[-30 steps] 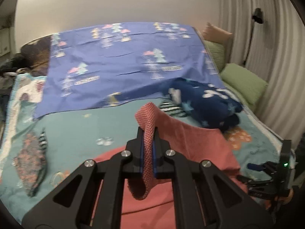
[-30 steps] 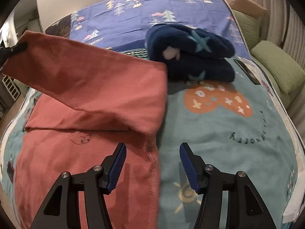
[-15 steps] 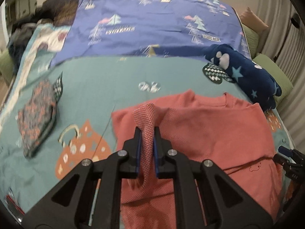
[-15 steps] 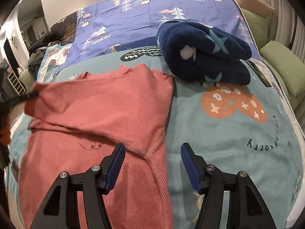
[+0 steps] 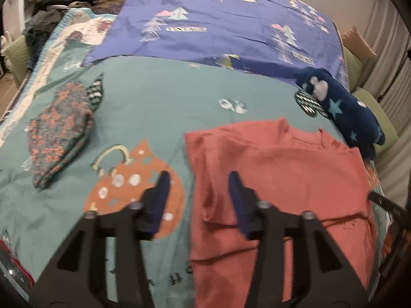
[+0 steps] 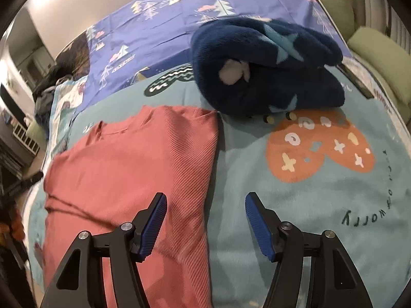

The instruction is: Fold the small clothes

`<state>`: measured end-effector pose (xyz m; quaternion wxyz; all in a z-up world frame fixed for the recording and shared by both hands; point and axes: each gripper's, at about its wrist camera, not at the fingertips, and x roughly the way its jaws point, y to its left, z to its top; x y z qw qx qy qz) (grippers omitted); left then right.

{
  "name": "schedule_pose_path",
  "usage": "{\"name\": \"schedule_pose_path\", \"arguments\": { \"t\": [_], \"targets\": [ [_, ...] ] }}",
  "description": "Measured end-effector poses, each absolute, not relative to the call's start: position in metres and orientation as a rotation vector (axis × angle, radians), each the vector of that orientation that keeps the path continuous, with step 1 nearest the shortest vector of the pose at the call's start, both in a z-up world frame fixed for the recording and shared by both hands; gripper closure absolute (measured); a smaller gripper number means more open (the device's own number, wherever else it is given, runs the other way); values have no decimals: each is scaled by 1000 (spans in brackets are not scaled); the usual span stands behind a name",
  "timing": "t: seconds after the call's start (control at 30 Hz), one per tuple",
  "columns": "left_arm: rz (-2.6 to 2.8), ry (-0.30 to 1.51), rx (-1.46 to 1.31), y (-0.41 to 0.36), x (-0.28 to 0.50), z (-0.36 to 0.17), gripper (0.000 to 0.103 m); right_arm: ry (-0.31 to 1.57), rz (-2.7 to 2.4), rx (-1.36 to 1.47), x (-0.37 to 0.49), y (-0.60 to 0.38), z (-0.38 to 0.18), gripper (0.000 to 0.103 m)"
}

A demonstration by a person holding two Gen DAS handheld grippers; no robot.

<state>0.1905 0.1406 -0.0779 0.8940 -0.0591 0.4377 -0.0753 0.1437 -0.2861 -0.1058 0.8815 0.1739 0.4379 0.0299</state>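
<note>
Left wrist view: coral knit top lies flat on the bed's teal blanket, one side already folded in across the body; remaining folds look undone. Floral folded garment sits at 9 o'clock, apparently finished. Left tongs are opening, nothing between them, straddling the top's left edge. In the right wrist view, the right tongs stand apart, empty, over its right edge; navy star fleece at 12 o'clock.

You are working in a home bedroom. A bed with a teal printed blanket, a purple sheet, green pillows and curtains shows it.
</note>
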Motion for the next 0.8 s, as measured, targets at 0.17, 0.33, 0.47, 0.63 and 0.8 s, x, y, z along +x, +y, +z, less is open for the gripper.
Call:
{"name": "schedule_pose_path", "arguments": {
  "t": [0.17,0.33,0.47,0.63,0.8],
  "targets": [
    [-165,975,6,114,197,-99,94,916,59,367,146,-285,-109,38],
    [-208,895,-127,129,183,-63,95,913,53,352,142,-289,-108,38],
    [-121,875,-32,138,182,-57,94,913,46,376,144,-296,-109,38],
    [-71,939,-10,143,189,-82,64,910,79,389,152,-298,-110,38],
    [-97,928,-7,131,216,-94,38,902,133,463,179,-308,-114,38]
  ]
}}
